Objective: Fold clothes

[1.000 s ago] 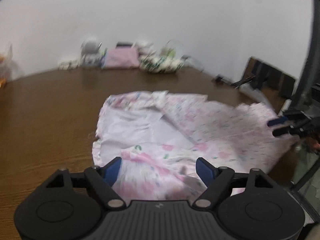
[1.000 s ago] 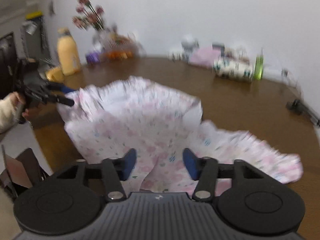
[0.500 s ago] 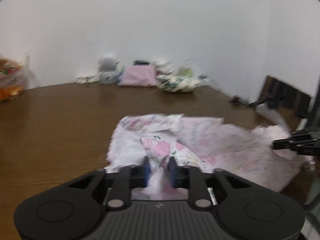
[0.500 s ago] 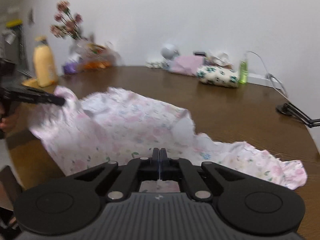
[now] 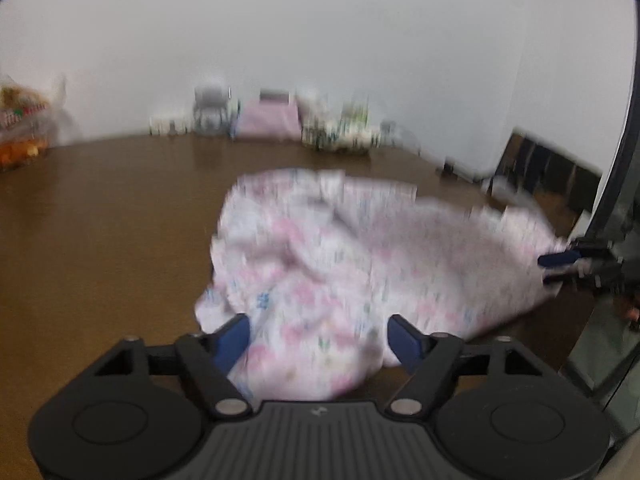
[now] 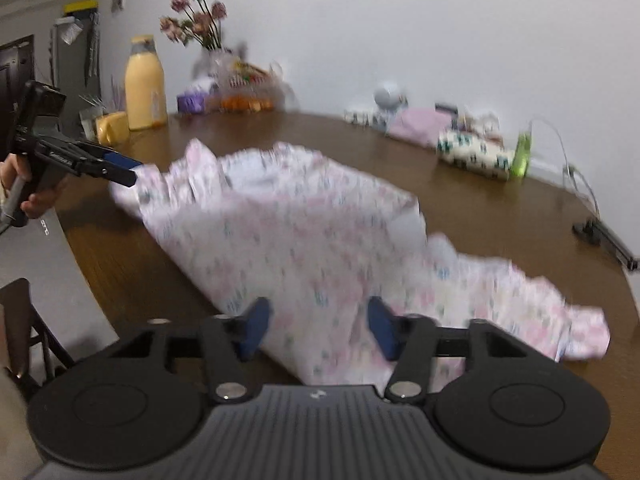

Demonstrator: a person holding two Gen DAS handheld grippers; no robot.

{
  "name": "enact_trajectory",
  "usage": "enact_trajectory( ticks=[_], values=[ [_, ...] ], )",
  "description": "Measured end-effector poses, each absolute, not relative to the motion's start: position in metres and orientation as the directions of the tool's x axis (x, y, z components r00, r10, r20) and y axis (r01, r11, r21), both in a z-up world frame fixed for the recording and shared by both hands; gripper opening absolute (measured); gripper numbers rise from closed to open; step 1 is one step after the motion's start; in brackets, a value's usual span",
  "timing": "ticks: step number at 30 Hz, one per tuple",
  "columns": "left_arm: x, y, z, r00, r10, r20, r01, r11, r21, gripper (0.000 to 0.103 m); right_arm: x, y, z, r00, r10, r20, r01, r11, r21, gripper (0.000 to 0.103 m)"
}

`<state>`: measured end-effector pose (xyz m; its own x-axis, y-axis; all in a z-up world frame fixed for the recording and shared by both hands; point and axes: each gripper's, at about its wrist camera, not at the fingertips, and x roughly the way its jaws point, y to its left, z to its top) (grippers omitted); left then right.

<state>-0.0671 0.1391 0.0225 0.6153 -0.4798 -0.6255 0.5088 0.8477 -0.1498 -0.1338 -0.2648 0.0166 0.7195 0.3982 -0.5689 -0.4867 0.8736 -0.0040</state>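
A pink and white floral garment (image 5: 360,252) lies crumpled on the brown wooden table (image 5: 100,220); it also shows in the right wrist view (image 6: 304,236). My left gripper (image 5: 320,338) is open, its blue-tipped fingers either side of the garment's near edge. My right gripper (image 6: 318,328) is open over the other near edge. Each gripper shows in the other's view: the right one (image 5: 560,266) at the cloth's far right end, the left one (image 6: 120,170) at its far left end. The frames are motion-blurred.
At the table's back stand a folded pink cloth (image 6: 420,124), a patterned bundle (image 6: 472,152), a green bottle (image 6: 522,154), a yellow bottle (image 6: 145,84), flowers (image 6: 196,12) and a fruit bag (image 5: 22,136). A black cable stand (image 6: 604,238) lies right. Chairs (image 5: 548,168) stand beyond the table edge.
Half a second ago both grippers were shut on the garment's edge; now both have opened and the cloth has dropped onto the table, more bunched than before.
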Motion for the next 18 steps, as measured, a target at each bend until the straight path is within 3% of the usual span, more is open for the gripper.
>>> enact_trajectory(
  ticks=[2,3,5,7,10,12,14,15,16,17,18],
  values=[
    [-0.07,0.137,0.019,0.612,-0.485,-0.624,0.507,0.847,-0.16,0.033,-0.133,-0.267,0.007,0.728,0.367,-0.579,-0.465,0.885,-0.025,0.007],
    [-0.071,0.137,0.019,0.597,-0.497,-0.63,0.509,0.841,-0.181,0.019,-0.134,-0.269,0.005,0.73,0.363,-0.579,-0.467,0.884,-0.035,0.003],
    [-0.074,0.139,0.017,0.569,-0.514,-0.642,0.512,0.832,-0.213,0.008,-0.136,-0.275,0.001,0.731,0.359,-0.58,-0.473,0.88,-0.051,0.001],
    [-0.081,0.135,0.016,0.554,-0.523,-0.647,0.525,0.823,-0.216,0.009,-0.134,-0.28,0.003,0.741,0.311,-0.595,-0.442,0.893,-0.083,0.0],
    [-0.082,0.132,0.021,0.615,-0.482,-0.624,0.505,0.849,-0.158,0.024,-0.129,-0.29,0.007,0.758,0.234,-0.61,-0.372,0.922,-0.109,0.001],
    [-0.083,0.138,0.025,0.673,-0.43,-0.602,0.459,0.881,-0.116,0.055,-0.13,-0.291,0.014,0.764,0.251,-0.595,-0.368,0.926,-0.083,0.005],
    [-0.082,0.14,0.028,0.67,-0.42,-0.613,0.466,0.88,-0.094,0.057,-0.135,-0.287,0.021,0.762,0.316,-0.565,-0.413,0.909,-0.05,0.017],
    [-0.083,0.14,0.028,0.659,-0.424,-0.621,0.48,0.873,-0.086,0.057,-0.137,-0.285,0.023,0.75,0.351,-0.561,-0.445,0.895,-0.034,0.039],
    [-0.084,0.14,0.028,0.649,-0.427,-0.629,0.495,0.865,-0.077,0.057,-0.14,-0.282,0.022,0.738,0.372,-0.563,-0.469,0.882,-0.032,0.049],
    [-0.085,0.14,0.027,0.639,-0.431,-0.637,0.51,0.858,-0.068,0.055,-0.143,-0.278,0.021,0.726,0.39,-0.566,-0.492,0.87,-0.032,0.049],
    [-0.086,0.139,0.026,0.628,-0.438,-0.643,0.525,0.849,-0.066,0.047,-0.143,-0.275,0.018,0.713,0.399,-0.577,-0.507,0.861,-0.032,0.049]
  ],
)
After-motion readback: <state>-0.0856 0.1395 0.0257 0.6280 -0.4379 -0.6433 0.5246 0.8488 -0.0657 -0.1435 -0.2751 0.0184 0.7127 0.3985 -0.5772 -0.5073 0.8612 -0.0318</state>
